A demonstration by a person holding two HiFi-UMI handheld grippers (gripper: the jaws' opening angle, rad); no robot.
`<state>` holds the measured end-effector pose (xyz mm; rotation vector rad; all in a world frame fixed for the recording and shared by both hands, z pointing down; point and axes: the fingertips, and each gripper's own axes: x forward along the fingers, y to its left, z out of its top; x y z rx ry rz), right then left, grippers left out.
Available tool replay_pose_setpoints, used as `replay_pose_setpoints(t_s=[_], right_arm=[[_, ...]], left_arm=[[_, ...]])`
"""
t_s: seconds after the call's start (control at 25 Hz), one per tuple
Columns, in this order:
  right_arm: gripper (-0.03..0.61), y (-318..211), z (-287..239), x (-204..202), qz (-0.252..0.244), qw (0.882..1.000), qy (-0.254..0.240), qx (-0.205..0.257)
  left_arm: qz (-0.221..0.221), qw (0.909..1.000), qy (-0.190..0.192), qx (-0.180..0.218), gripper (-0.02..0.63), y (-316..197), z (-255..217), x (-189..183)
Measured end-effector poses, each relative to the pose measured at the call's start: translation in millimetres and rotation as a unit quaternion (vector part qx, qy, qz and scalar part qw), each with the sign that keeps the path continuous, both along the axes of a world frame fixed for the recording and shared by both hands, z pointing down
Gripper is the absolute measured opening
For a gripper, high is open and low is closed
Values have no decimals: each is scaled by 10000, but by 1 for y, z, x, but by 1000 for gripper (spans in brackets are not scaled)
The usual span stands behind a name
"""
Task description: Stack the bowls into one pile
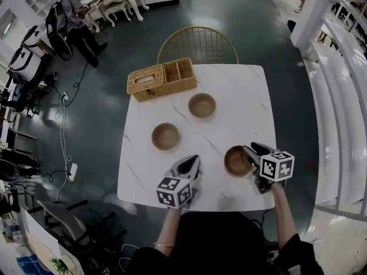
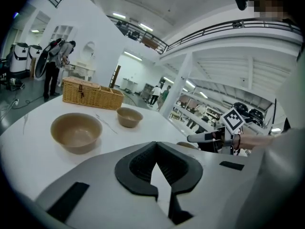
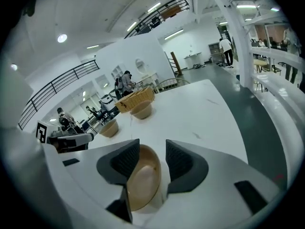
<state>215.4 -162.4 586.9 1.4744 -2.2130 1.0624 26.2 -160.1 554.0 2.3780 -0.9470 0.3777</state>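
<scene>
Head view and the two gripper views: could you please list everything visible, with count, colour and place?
table: one, white marbled, centre of the head view.
bowls: three, tan, on the table: near bowl front right, middle bowl left of centre, far bowl further back.
wicker basket: one, straw yellow, table's far left corner.
wire chair: one, gold, behind the table.
person: one, grey top, standing on the floor far back left.
left gripper: one, white with black pads, jaws together, empty, at the table's near edge.
right gripper: one, same colours, jaws open around the near bowl's rim.
</scene>
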Motion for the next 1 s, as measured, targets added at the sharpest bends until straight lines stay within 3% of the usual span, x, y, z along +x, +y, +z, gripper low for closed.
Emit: replay_pose_setpoints(t_s=[0.36,0.44,0.64,1.0], right_arm=[[135,10,27,-6,-89,9978,-89,-658],[104,10,32,-7,-69,9972,-49,-740],[36,10,35,-7,-70,9970,98,-769],[26,8,22,-14,-118,9979,-155,-620]], left_arm=[[70,9995,92,-297,14,1,13,5],[67,9994,73,-346,14,2,17,3],[43,9992,63,-386,14,1,21,-2],[-107,9993,75,-346,14,-2,19,-13]])
